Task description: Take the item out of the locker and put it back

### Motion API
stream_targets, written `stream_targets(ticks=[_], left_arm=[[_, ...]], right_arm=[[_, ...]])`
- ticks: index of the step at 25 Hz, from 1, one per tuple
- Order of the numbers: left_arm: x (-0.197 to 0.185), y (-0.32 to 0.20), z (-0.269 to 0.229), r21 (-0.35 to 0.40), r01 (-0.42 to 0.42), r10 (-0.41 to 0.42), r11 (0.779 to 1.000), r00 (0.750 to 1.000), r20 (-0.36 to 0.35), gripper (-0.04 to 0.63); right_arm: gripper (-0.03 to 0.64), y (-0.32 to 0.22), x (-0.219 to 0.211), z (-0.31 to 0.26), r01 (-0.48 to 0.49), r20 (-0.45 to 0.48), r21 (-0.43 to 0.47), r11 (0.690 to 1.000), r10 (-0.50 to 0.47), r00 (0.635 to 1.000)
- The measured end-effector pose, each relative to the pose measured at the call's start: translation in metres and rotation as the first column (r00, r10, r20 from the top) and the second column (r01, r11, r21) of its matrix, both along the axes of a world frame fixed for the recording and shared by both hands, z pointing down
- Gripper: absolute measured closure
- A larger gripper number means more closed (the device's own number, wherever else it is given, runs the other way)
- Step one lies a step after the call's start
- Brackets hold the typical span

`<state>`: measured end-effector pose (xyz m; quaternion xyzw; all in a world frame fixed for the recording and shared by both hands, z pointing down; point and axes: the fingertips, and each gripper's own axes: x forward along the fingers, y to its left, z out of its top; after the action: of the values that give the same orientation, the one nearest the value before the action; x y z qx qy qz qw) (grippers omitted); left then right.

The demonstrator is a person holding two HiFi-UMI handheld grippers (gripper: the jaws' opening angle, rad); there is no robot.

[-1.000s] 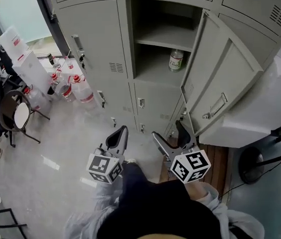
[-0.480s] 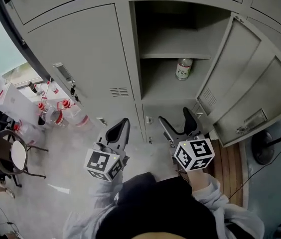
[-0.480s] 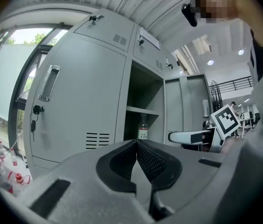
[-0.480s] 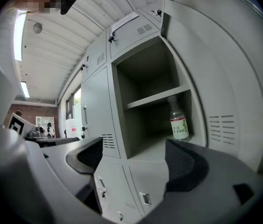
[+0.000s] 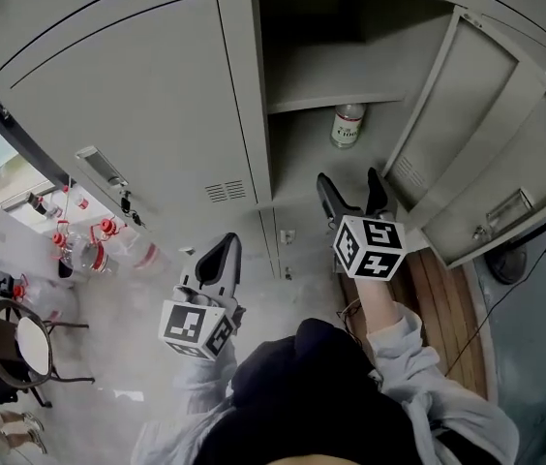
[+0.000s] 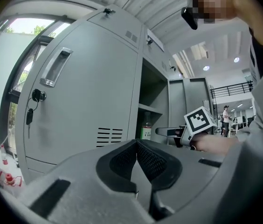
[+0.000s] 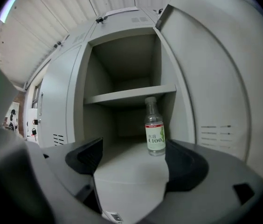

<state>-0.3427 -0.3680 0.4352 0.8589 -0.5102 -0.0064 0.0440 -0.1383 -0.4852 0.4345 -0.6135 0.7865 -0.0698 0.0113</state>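
A bank of pale grey metal lockers (image 5: 128,95) fills the head view from 9 o'clock round to 2 o'clock. One compartment at 12 o'clock stands open. Its grey metal door (image 5: 486,134) is swung out toward 2 o'clock, its handle facing outward. The neighbouring shut door at 10 o'clock carries a handle with keys hanging in the lock. Inside the open compartment a grey inner shelf (image 5: 341,100) divides the space into an upper and a lower part.

The right claw (image 5: 348,177), with its black-and-white marker cube, is held in front of the lower part. In the right gripper view its two black jaws (image 7: 131,155) are spread wide, with nothing between them.

The left claw (image 5: 227,250) sits lower, at 7 o'clock from the right one and well apart from it, in front of the shut door. In the left gripper view its jaws (image 6: 136,146) are clenched tip to tip on nothing.

At 9 o'clock of the head view, on the pale floor, stand clear plastic water jugs with red caps (image 5: 84,250).

The task's item, a small clear plastic bottle with a white-and-green label (image 5: 348,126), stands upright on the compartment's floor below the inner shelf, near the right wall. It is at 12 o'clock from the right claw, beyond the jaw tips and untouched (image 7: 155,133).
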Motion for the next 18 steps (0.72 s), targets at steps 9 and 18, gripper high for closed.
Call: stream_targets(ticks=[9,18], left_arm=[[0.006,-0.016,-0.002,0.007,-0.001,0.001,1.0,0.999,-0.044,0.589],[0.005,-0.031,0.0,0.002,0.075,-0.075,0.997,0.995,-0.062,0.59]], right_arm=[[0.199,-0.093,0.019,-0.004,-0.182,-0.074,-0.013,0.983,0.18,0.981],[0.199,-0.162,0.026,0.017,-0.233,-0.13,-0.111,0.966,0.219,0.967]])
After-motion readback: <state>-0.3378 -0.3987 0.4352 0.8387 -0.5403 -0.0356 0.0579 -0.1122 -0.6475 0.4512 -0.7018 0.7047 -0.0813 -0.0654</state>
